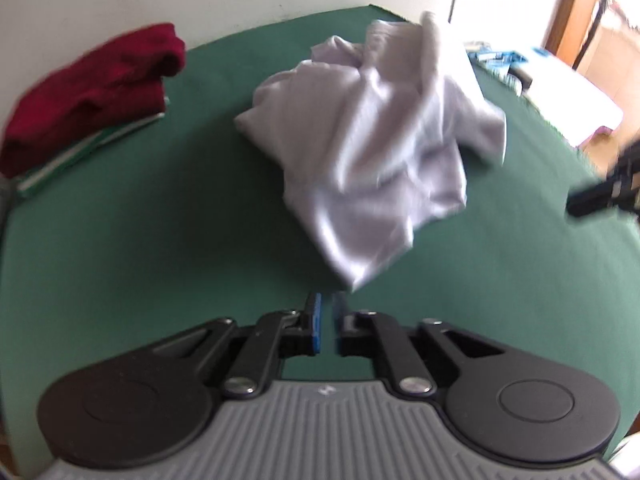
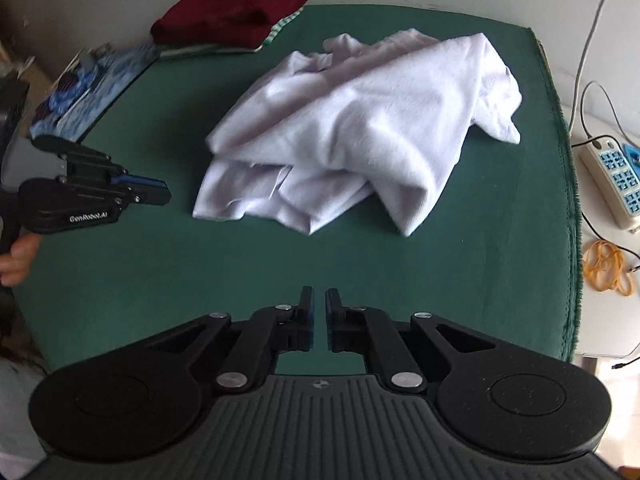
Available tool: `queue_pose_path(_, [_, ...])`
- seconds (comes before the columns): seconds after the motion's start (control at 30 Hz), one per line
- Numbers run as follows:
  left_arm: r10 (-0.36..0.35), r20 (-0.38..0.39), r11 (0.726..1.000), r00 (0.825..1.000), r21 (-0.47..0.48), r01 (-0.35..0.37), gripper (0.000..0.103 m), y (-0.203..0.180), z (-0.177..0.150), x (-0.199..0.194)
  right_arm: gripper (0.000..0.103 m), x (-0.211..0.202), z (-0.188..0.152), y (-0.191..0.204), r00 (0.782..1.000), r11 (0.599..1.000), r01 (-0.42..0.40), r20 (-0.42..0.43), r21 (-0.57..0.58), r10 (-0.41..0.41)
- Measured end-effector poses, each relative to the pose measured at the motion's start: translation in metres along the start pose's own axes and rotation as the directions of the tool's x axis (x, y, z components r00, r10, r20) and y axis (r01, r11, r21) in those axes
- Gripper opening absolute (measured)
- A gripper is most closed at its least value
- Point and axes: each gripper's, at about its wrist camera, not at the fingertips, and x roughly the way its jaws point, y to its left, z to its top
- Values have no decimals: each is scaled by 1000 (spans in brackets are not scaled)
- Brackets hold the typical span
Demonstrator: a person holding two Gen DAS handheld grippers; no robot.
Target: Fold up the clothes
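White T-shirt (image 2: 352,128) lies crumpled in a loose heap near the middle of your green table cloth (image 2: 160,280), bunched into thick folds with one sleeve end trailing toward the right edge in your right wrist view. Neither of your tools touches it. Your left gripper (image 1: 326,322) hangs over bare green cloth just short of the shirt's near corner, its blue pads (image 1: 316,320) standing a narrow slit apart with nothing between them. Your right gripper (image 2: 319,312) also sits above bare cloth, well apart from the shirt, its jaws drawn almost together and holding nothing. From the right wrist view you can see the left gripper side-on at the left edge of the table, its fingers pointing toward the shirt's near left corner, with part of your hand (image 2: 18,258) showing beneath its handle. At the far left corner of the table a folded dark red garment (image 2: 236,12) rests on top of a folded green-and-white striped garment (image 2: 280,30). Just beside that stack lies a blue patterned item (image 2: 96,80), too blurred to name. Off the table to the right sit a white power strip with blue sockets (image 2: 612,178) and a coil of yellow rubber bands (image 2: 608,268).
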Motion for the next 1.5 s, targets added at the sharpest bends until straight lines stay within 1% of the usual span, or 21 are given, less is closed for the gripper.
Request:
queue_pose_path(0.07, [41, 34, 999, 999, 13, -41, 23, 2, 11, 1, 25, -3, 4, 0, 996, 997, 77, 53, -15, -76])
queue_pose_path(0.13, [82, 92, 995, 992, 44, -87, 54, -1, 29, 5, 59, -1, 23, -11, 980, 990, 134, 138, 53, -140])
queue_pose_path(0.23, [147, 210, 978, 967, 114, -174, 92, -18, 59, 16, 72, 9, 65, -25, 952, 968, 164, 228, 191, -206])
queue_pose_path(0.27, [153, 238, 973, 959, 133, -188, 93, -22, 67, 23, 72, 20, 77, -31, 942, 954, 176, 241, 244, -235])
queue_pose_path(0.3, [143, 223, 973, 964, 144, -178, 93, -26, 74, 33, 76, 34, 88, -38, 938, 939, 202, 222, 278, -268])
queue_pose_path(0.37, [124, 191, 974, 974, 166, -156, 73, -33, 88, 54, 79, 62, 104, -52, 941, 916, 222, 172, 334, -291])
queue_pose_path(0.4, [117, 152, 978, 982, 154, -140, 40, -32, 89, 63, 77, 76, 110, -58, 948, 909, 217, 143, 357, -283])
queue_pose_path(0.47, [99, 120, 988, 988, 107, -112, 25, -27, 87, 69, 50, 90, 110, -67, 965, 896, 149, 134, 419, -223])
queue_pose_path(0.5, [92, 132, 991, 987, 87, -104, 12, -23, 78, 57, 26, 89, 106, -69, 972, 887, 88, 155, 454, -175])
queue_pose_path(0.6, [72, 171, 997, 983, 25, -77, 1, -9, 49, 23, 9, 60, 84, -38, 969, 924, 78, 190, 373, -158])
queue_pose_path(0.73, [-7, 155, 1000, 988, 2, 7, 1, 1, -24, -35, 6, 16, 19, 14, 985, 947, -104, 161, 303, 56])
queue_pose_path(0.83, [-65, 95, 998, 993, 33, 62, 3, 5, -79, -62, 7, 2, -38, 70, 994, 977, -110, 34, 185, 105])
queue_pose_path(0.97, [-73, 42, 995, 996, 68, 70, 6, 20, -111, -64, 17, -1, -48, 88, 999, 981, 26, 30, 193, -32])
queue_pose_path(1.03, [-71, 69, 995, 995, 72, 66, 31, 29, -109, -63, 60, 2, -31, 74, 997, 939, 24, 66, 344, -50])
queue_pose_path(1.13, [-72, 127, 996, 989, 62, 65, 85, 40, -100, -65, 73, 16, -20, 66, 981, 879, 74, 122, 471, -148])
queue_pose_path(1.2, [-100, 186, 995, 977, 47, 92, 89, 41, -94, -67, 73, 32, -22, 66, 968, 827, 168, 68, 537, -241])
queue_pose_path(1.27, [-126, 187, 992, 974, 45, 120, 87, 35, -83, -58, 70, 49, -31, 72, 969, 819, 172, 56, 547, -241])
queue_pose_path(1.33, [-121, 142, 992, 982, 53, 115, 64, 25, -81, -45, 33, 40, -40, 93, 953, 825, 227, 54, 518, -297])
queue_pose_path(1.37, [-118, 120, 992, 986, 57, 112, 55, 20, -79, -39, 23, 36, -45, 103, 945, 826, 254, 54, 504, -323])
queue_pose_path(1.43, [-145, 59, 989, 988, 47, 143, 19, 14, -85, -23, 17, 20, -59, 125, 953, 845, 240, 52, 478, -299])
queue_pose_path(1.5, [-156, 72, 987, 985, 58, 152, 10, 8, -98, -27, 15, 4, -78, 145, 961, 865, 230, 34, 447, -273])
